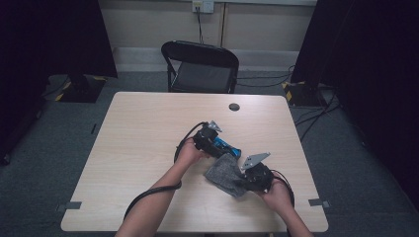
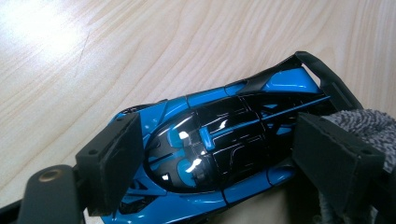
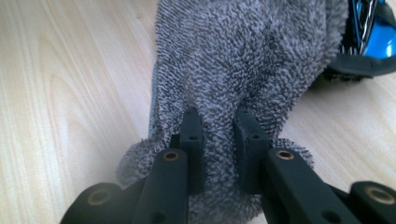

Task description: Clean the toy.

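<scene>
A blue and black toy car (image 2: 219, 135) lies on the wooden table (image 1: 148, 128). My left gripper (image 2: 224, 158) is shut on it, one pad pressed on each flank. In the high view the car (image 1: 231, 147) sticks out to the right of the left gripper (image 1: 221, 144). A grey fluffy cloth (image 3: 243, 56) lies beside the car's tail, and my right gripper (image 3: 219, 135) is shut on a pinched fold of it. From above, the cloth (image 1: 222, 174) lies just in front of the car, with the right gripper (image 1: 243, 180) at its right edge. The car's end (image 3: 369, 37) touches the cloth's far corner.
A black folding chair (image 1: 200, 69) stands beyond the table's far edge. A dark round cap (image 1: 234, 106) sits in the tabletop near the back. Tape marks (image 1: 74, 205) lie at the front corners. Cables trail from both grippers over the table's near side.
</scene>
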Motion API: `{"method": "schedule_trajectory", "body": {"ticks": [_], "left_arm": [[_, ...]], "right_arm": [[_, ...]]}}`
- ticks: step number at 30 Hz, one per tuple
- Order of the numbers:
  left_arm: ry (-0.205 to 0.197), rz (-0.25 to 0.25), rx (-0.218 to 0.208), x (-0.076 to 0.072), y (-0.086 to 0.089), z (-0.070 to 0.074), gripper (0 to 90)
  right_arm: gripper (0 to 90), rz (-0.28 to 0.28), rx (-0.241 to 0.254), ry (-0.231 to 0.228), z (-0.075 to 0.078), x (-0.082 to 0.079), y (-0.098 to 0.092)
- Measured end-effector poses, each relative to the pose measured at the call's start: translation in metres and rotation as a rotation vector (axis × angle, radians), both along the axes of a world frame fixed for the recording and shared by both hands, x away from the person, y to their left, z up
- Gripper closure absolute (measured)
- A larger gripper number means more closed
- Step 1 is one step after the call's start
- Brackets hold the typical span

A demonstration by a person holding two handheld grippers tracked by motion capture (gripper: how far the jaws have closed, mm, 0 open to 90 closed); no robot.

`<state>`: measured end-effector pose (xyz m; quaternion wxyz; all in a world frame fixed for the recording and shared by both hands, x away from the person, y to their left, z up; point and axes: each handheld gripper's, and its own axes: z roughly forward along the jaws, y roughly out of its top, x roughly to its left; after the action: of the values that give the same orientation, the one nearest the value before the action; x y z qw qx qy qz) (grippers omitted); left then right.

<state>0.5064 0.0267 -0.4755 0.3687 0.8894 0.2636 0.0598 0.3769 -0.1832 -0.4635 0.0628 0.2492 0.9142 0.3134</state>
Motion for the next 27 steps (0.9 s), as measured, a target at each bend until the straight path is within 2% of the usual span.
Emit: {"method": "schedule_trajectory", "body": {"ticks": [4,10,14,16,18,22,27], "left_arm": [[0.003,0.001,0.004,0.0,0.0,0.0,16.3],[0.002,0.001,0.002,0.0,0.0,0.0,16.3],[0.003,0.005,0.002,-0.001,-0.001,0.0,16.3],[0.003,0.006,0.003,-0.001,-0.001,0.0,16.2],[0.002,0.005,0.003,-0.001,-0.001,0.0,16.2],[0.003,0.009,0.001,-0.001,-0.001,0.0,16.2],[0.002,0.007,0.003,-0.001,-0.001,0.0,16.2]], "right_arm": [[76.0,0.018,-0.002,0.028,-0.002,0.001,-0.002],[75.9,0.093,0.004,0.043,0.001,-0.006,-0.002],[75.5,0.099,0.004,0.066,-0.002,-0.004,0.0],[75.4,0.078,0.004,0.068,-0.004,-0.001,-0.001],[75.4,0.045,-0.025,0.056,-0.005,0.002,-0.002],[75.4,-0.012,-0.026,0.066,-0.006,0.009,-0.009],[75.3,-0.06,-0.055,0.042,-0.005,0.016,-0.019]]}}
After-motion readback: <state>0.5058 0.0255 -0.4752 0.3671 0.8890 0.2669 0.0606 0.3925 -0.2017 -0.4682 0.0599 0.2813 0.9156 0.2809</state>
